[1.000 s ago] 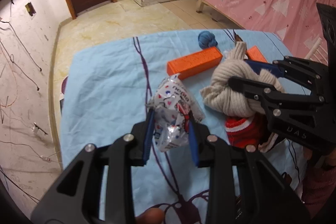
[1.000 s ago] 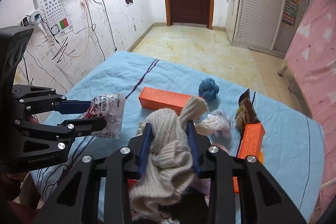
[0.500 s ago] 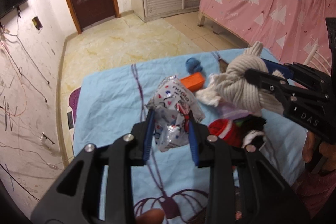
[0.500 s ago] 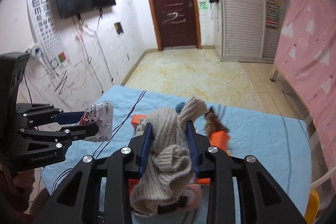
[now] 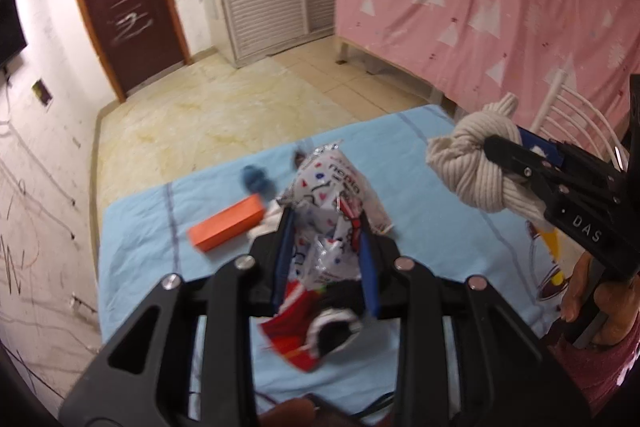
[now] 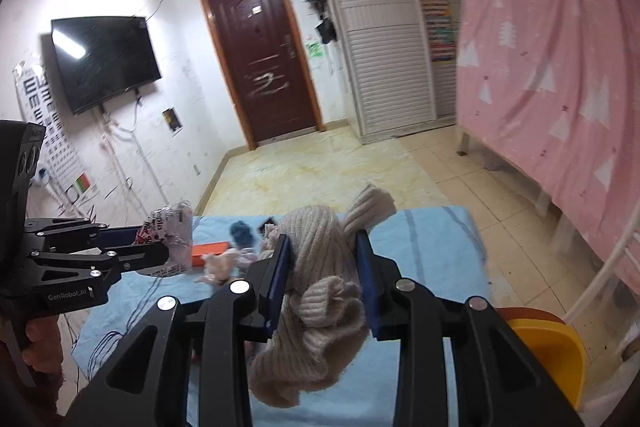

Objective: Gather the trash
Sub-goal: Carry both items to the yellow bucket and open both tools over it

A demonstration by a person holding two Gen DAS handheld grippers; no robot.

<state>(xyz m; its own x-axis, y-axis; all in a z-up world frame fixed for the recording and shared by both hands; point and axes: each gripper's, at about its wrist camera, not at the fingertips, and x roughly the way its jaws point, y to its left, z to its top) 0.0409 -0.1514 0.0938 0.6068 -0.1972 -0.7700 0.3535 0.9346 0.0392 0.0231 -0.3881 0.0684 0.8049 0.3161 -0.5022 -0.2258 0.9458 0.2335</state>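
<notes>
The left gripper (image 5: 326,247) pinches a crinkled printed wrapper (image 5: 334,199) between its blue pads; the right gripper (image 6: 322,267) clamps a knotted beige knit cloth (image 6: 316,287). Both loads hang above the blue sheet (image 5: 152,223). Compared with a second ago, both are higher, and the orange box (image 5: 226,227) lies farther left.
</notes>
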